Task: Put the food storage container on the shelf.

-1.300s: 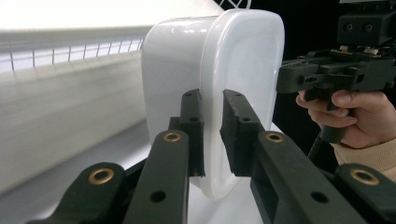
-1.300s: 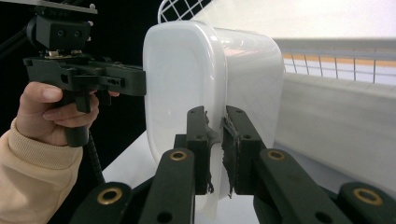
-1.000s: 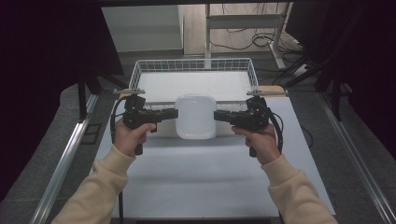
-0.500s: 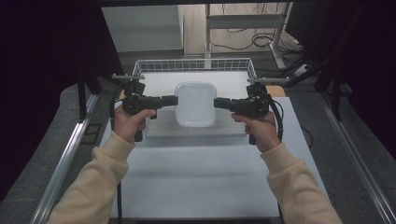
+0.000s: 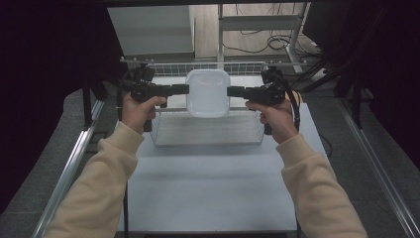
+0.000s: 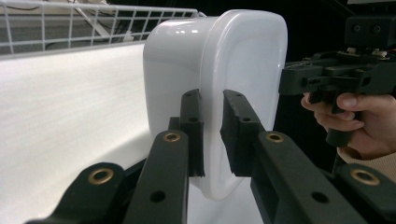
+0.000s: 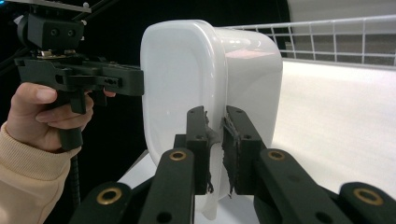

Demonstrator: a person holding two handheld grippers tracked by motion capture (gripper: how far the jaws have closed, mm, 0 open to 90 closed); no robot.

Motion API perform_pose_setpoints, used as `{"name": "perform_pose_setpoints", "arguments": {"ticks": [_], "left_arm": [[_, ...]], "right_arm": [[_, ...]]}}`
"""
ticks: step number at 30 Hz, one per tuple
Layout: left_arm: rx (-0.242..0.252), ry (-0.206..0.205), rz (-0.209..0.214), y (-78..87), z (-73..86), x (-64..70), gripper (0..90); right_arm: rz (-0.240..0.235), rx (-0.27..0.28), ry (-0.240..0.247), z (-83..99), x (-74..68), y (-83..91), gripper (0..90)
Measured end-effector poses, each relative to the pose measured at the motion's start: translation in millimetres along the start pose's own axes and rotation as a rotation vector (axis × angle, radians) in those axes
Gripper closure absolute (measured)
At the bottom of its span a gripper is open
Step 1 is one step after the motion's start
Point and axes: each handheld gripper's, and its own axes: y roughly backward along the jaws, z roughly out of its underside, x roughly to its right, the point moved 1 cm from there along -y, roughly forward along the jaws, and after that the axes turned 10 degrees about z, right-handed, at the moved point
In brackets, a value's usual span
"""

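A white rounded-rectangular plastic tub (image 5: 208, 92) hangs level in the air over the wire basket (image 5: 208, 130), held from both sides. My left gripper (image 5: 187, 89) is shut on the rim of its left side, and my right gripper (image 5: 229, 91) is shut on the rim of its right side. In the left gripper view the tub (image 6: 243, 56) has its rim pinched by the left gripper (image 6: 212, 116), with the right gripper (image 6: 299, 77) on the far edge. In the right gripper view the right gripper (image 7: 215, 126) clamps the tub (image 7: 187, 70), and the left gripper (image 7: 135, 79) is opposite.
The wire basket stands at the far end of the white table (image 5: 208, 188), its mesh walls rising around a pale floor. Metal rails (image 5: 74, 163) run along both table sides. A shelf frame (image 5: 257, 25) and cables lie beyond the basket.
Both grippers have carried the tub up and away from the person, from near the table surface to above the basket. Both stay shut on its rim.
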Motion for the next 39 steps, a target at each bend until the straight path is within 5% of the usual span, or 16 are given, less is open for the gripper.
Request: {"name": "perform_pose_setpoints", "arguments": {"ticks": [18,30,39], "left_arm": [[0.007,0.117,-0.014,-14.2,-22.8,-42.9,79.1],[0.016,0.352,0.042,-27.8,-33.8,-85.4,73.8],[-0.003,0.376,0.03,-35.6,-31.0,-93.4,66.9]], "right_arm": [[-0.02,-0.062,-0.119,-25.2,32.6,-37.5,80.4],[-0.019,-0.13,-0.275,-36.2,53.2,-63.8,70.4],[-0.03,-0.142,-0.361,-31.9,68.7,-78.1,63.9]]}}
